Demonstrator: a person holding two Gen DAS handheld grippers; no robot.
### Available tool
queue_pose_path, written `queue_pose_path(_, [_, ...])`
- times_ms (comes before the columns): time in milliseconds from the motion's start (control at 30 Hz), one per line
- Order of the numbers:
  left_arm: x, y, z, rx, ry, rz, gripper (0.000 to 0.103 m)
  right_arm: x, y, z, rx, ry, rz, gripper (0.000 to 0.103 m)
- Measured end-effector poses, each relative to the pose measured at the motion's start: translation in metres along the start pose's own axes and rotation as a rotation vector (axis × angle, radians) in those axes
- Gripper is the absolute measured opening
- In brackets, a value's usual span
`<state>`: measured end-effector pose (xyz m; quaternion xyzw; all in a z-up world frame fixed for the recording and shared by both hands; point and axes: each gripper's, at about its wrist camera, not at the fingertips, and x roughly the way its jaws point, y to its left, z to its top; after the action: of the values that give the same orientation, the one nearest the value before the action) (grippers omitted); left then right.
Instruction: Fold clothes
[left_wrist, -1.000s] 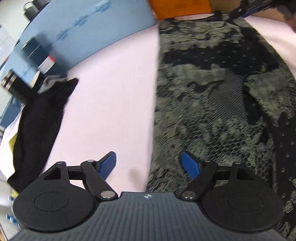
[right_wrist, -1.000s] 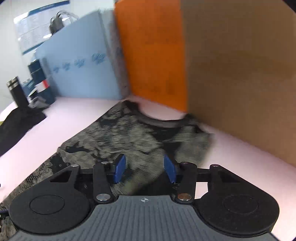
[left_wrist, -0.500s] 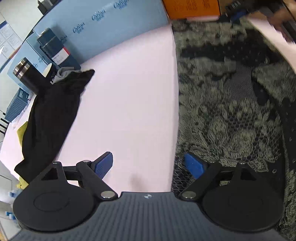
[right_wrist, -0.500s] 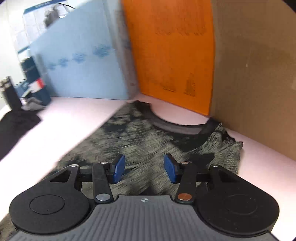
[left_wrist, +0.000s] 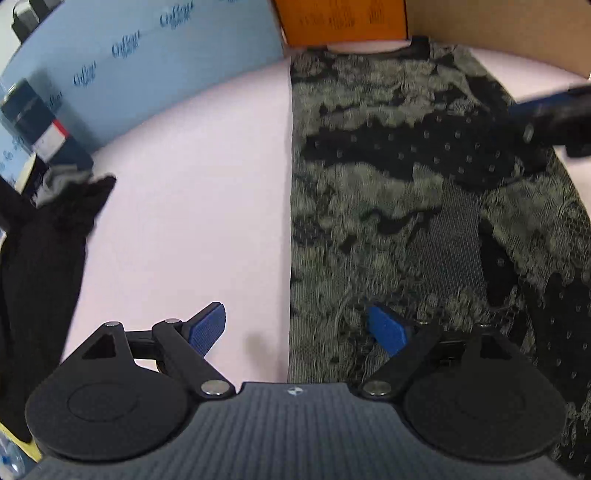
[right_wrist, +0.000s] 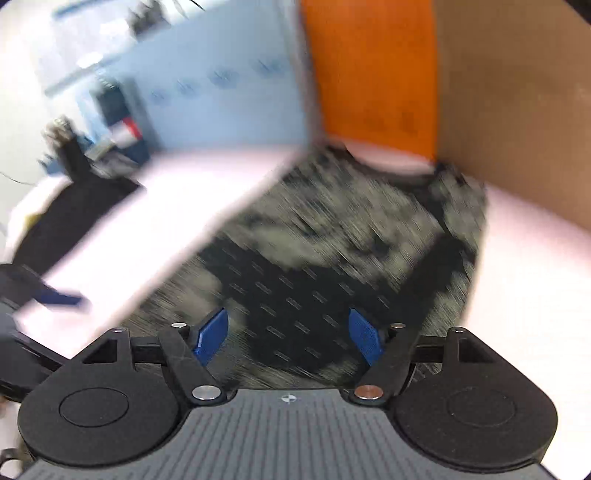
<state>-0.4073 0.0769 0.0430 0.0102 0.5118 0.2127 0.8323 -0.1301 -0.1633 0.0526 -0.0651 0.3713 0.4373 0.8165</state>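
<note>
A: Left wrist view?

B: The left gripper (left_wrist: 297, 328) has its jaws wide apart, gripping nothing, straddling the straight left edge of the patterned garment (left_wrist: 406, 192), which lies flat on the pink table (left_wrist: 192, 206). A black cloth (left_wrist: 40, 258) lies far left.

A: Right wrist view?

B: Blurred. The right gripper (right_wrist: 288, 336) is opening its jaws above the garment's (right_wrist: 332, 251) dark dotted patch, pads clear of the fabric. The collar sits near the orange board (right_wrist: 369, 66).

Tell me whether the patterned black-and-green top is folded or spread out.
Partly folded. The patterned black-and-green lace top lies flat on the pink table, its left side a straight edge and a layer doubled over its right side. Neither gripper holds it.
</note>
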Motion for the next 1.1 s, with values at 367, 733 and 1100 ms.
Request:
queue_pose_path(367, [-0.031, 0.033, -0.078, -0.139, 0.034, -0.067, 0.085, 0.058, 0.031, 0.104, -0.177, 0.061, 0.167, 0.088])
queue_pose_path(733, [-0.041, 0.023, -0.085, -0.137, -0.006, 0.025, 0.090, 0.201, 0.020, 0.124, -0.165, 0.137, 0.096, 0.083])
queue_pose_path(1100, [-0.039, 0.022, -0.086, -0.130, 0.010, 0.046, 0.102, 0.203, -0.004, 0.156, -0.069, 0.033, -0.007, 0.083])
